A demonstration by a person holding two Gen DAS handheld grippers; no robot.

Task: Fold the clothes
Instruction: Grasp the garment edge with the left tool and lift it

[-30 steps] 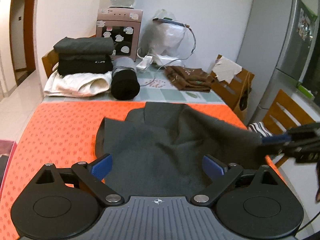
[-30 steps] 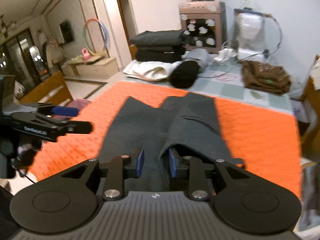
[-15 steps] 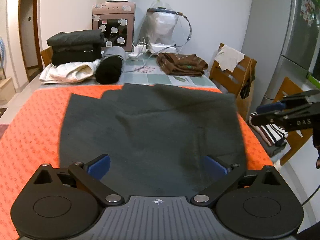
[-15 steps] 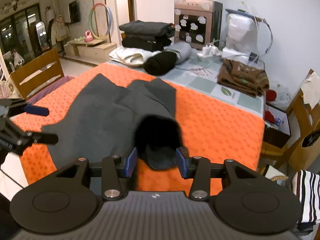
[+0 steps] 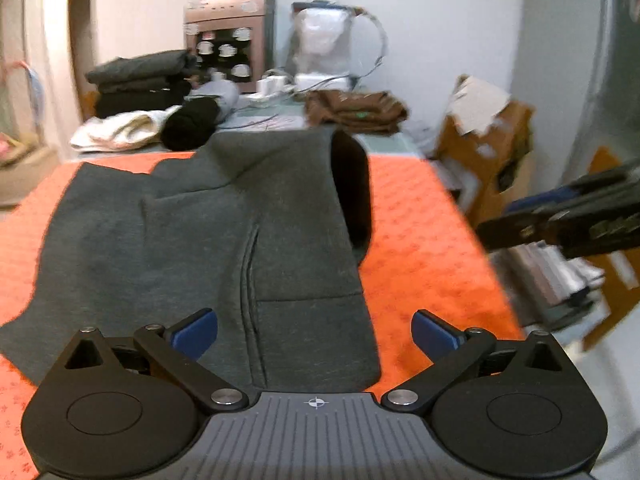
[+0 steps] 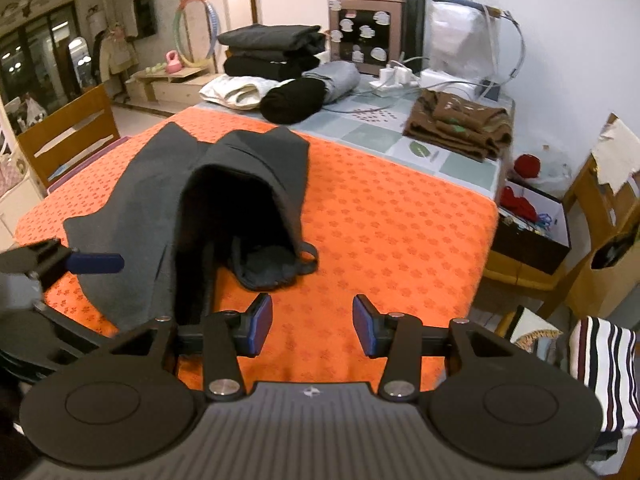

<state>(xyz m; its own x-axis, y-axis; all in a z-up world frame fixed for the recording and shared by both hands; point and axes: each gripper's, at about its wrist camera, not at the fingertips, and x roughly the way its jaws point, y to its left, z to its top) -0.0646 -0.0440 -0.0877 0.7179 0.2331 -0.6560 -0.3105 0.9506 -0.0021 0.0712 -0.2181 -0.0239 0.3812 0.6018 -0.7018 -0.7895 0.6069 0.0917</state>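
Dark grey garment [image 5: 224, 240] spread on orange tablecloth [image 6: 380, 216], lying toward cloth's left side and reaching near edge; one fold humped up, dark opening facing right.
Left gripper [image 5: 314, 330]: jaws wide apart, garment's near hem below and between the pads, no pinch seen.
Right gripper [image 6: 312, 324]: jaws opening, bare orange cloth between them, garment just left of pads.
Folded clothes stack [image 6: 272, 50] at table's far end.

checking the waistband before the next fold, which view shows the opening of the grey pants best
The right wrist view: it looks straight into the pants' gaping opening, dark inside, with a loop at its edge. The left wrist view shows mostly the flat outer fabric and a seam, the opening only as a dark sliver at the side.
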